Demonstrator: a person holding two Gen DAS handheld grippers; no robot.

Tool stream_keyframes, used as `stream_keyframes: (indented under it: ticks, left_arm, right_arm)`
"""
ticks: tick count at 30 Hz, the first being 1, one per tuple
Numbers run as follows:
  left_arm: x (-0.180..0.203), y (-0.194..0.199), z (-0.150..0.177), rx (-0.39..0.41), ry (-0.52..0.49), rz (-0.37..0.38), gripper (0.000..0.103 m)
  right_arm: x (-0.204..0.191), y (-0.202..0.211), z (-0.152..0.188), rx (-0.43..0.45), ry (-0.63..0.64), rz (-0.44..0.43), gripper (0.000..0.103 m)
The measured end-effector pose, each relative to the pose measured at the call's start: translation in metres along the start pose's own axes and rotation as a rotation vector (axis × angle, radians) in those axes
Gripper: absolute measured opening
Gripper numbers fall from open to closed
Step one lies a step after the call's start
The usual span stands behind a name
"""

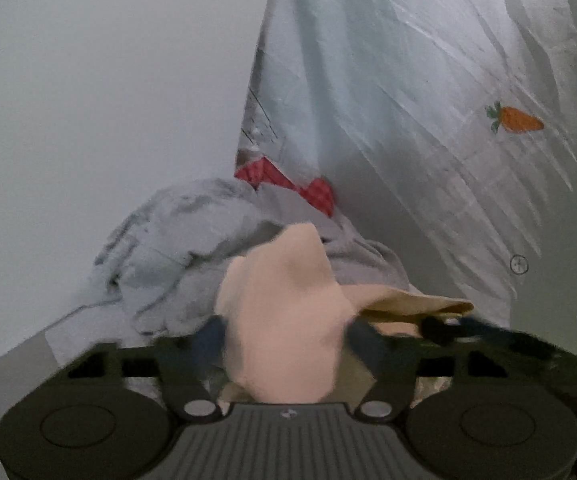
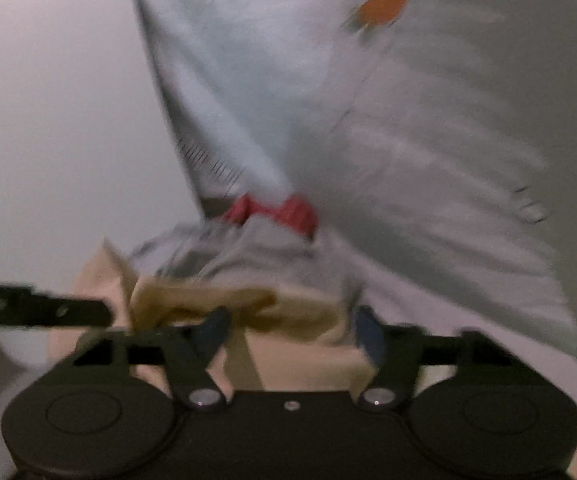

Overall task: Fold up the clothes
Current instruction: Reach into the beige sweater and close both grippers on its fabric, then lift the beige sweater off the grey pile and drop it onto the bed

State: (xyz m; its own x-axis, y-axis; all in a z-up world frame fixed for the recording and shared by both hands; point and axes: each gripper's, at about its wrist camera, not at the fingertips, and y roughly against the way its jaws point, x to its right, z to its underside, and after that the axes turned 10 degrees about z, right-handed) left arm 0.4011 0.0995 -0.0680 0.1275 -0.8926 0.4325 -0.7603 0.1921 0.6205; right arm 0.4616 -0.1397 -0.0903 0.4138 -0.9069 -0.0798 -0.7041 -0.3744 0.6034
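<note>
1. The largest thing in front of you is a pale sheet (image 1: 388, 80), creased in long diagonal folds and printed with a small orange carrot (image 1: 516, 119); a fine ruled scale and a small circled mark are drawn on it too. It fills the upper right of both views.
2. To the left of the sheet you see a plain white wall (image 1: 88, 100), bare and evenly lit.
3. A crumpled grey garment (image 1: 176, 256) lies bunched at the foot of the sheet, with a red checked piece (image 1: 320, 196) showing just behind it. Whether the red piece belongs to the grey garment, you cannot tell.
4. The task's thing, a peach-coloured garment (image 1: 284, 320), is nearest to you, in front of the grey one. It is soft and bunched, with a darker tan edge folding out to one side.
5. Your left tool (image 1: 288, 344) has the peach garment rising in a lump between its blue pads, which sit against the cloth on both sides: it is clamped on the garment.
6. Your right tool (image 2: 288, 332) has the same cloth lying between its fingers (image 2: 212, 332), but the view is blurred, and you cannot tell whether the pads press on it.
7. The tip of the left tool reaches in from the left edge of the right view, beside the tan fold.
</note>
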Motion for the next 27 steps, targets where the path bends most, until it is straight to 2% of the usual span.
stream_keyframes:
  ticks: [1,2,3,4,7,13,19,21,24,27]
  left_arm:
    - [0.001,0.0,0.001,-0.006,0.009,-0.008,0.039]
    - [0.001,0.003,0.001,-0.006,0.015,-0.006,0.031]
    - [0.002,0.008,0.003,-0.003,0.019,0.002,0.027]
    - [0.004,0.014,0.005,0.002,0.013,0.005,0.024]
    - [0.011,0.033,0.011,0.014,-0.012,0.014,0.019]
    - [0.046,0.075,0.034,0.035,-0.088,0.069,0.016]
    - [0.049,0.094,0.054,0.028,-0.078,0.03,0.015]
    - [0.058,0.095,0.056,0.031,-0.12,0.039,0.013]
    - [0.084,0.088,0.06,0.026,-0.198,0.109,0.011]
    - [0.112,0.067,0.076,-0.046,-0.227,0.225,0.01]
  right_arm:
    - [-0.004,-0.001,0.002,-0.002,0.017,-0.002,0.037]
    - [-0.007,-0.002,0.004,-0.002,0.032,-0.005,0.025]
    - [-0.008,0.004,0.006,0.015,0.031,-0.002,0.003]
    - [-0.008,0.01,0.007,0.031,0.03,0.003,0.001]
    - [-0.004,0.033,0.008,0.089,0.04,0.07,0.0]
    - [0.014,0.089,0.007,0.118,-0.027,0.155,0.0]
    - [0.015,0.126,0.026,0.094,-0.034,0.187,0.004]
    - [0.018,0.133,0.033,0.077,-0.062,0.186,0.004]
    - [0.022,0.142,0.041,0.081,-0.106,0.2,0.005]
    - [0.032,0.153,0.051,0.083,-0.157,0.255,0.008]
